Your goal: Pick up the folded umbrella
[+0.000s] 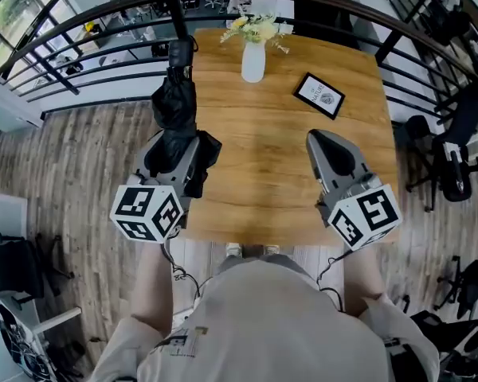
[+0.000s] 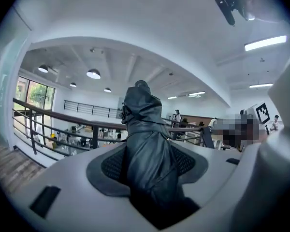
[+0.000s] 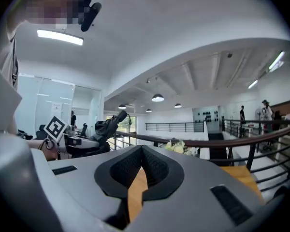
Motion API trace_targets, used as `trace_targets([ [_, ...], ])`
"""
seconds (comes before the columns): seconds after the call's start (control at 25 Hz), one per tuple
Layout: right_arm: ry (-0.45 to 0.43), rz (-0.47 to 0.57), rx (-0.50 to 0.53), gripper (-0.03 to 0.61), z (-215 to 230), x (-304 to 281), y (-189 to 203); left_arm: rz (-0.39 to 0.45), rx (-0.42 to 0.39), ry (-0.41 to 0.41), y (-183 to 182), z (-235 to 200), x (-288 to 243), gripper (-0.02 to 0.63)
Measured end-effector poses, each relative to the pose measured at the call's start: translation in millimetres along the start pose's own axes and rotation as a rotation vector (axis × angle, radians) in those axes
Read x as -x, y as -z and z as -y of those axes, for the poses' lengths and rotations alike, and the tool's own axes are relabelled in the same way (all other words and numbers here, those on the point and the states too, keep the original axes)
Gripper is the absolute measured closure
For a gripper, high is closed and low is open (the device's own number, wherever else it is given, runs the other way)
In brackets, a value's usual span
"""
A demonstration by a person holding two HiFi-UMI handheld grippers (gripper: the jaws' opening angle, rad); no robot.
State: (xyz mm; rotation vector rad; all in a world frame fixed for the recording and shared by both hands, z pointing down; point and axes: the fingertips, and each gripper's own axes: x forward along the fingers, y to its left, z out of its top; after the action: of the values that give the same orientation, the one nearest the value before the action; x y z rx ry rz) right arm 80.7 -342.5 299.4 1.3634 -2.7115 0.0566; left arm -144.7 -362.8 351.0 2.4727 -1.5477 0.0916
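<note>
The folded umbrella [image 1: 175, 106] is a black, strapped bundle held out over the left edge of the wooden table [image 1: 271, 157]. My left gripper [image 1: 178, 140] is shut on its lower part. In the left gripper view the umbrella [image 2: 142, 115] fills the gap between the two pads and sticks out ahead, roughly level, with its tip toward the ceiling lights. My right gripper [image 1: 315, 138] hovers over the table's right half, shut and empty. In the right gripper view its tips [image 3: 141, 151] meet, and the umbrella [image 3: 106, 127] shows off to the left.
A white vase of flowers [image 1: 253, 58] and a small framed picture [image 1: 319, 95] stand at the table's far side. A dark curved railing [image 1: 103, 14] runs behind the table. Black office chairs [image 1: 454, 150] stand at the right, and wooden floor lies to the left.
</note>
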Motion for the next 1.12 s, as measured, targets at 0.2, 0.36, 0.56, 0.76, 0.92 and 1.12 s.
trace_targets([
  [0.2, 0.046, 0.102, 0.122, 0.549, -2, 39, -57, 0.173, -0.093, -0.018, -66, 21, 35, 0.360],
  [0.36, 0.068, 0.187, 0.133, 0.549, 2, 63, -86, 0.275, -0.191, -0.042, -97, 41, 53, 0.360],
  [0.56, 0.085, 0.207, 0.152, 0.549, 8, 81, -85, 0.342, -0.255, -0.050, -99, 62, 70, 0.360],
  [0.76, 0.075, 0.193, 0.127, 0.550, 9, 86, -75, 0.307, -0.280, -0.037, -84, 69, 71, 0.360],
  [0.92, 0.060, 0.158, 0.115, 0.551, 7, 80, -66, 0.257, -0.265, -0.041, -74, 62, 66, 0.360],
  [1.12, 0.048, 0.119, 0.118, 0.549, 3, 87, -45, 0.222, -0.237, -0.044, -53, 67, 70, 0.360],
])
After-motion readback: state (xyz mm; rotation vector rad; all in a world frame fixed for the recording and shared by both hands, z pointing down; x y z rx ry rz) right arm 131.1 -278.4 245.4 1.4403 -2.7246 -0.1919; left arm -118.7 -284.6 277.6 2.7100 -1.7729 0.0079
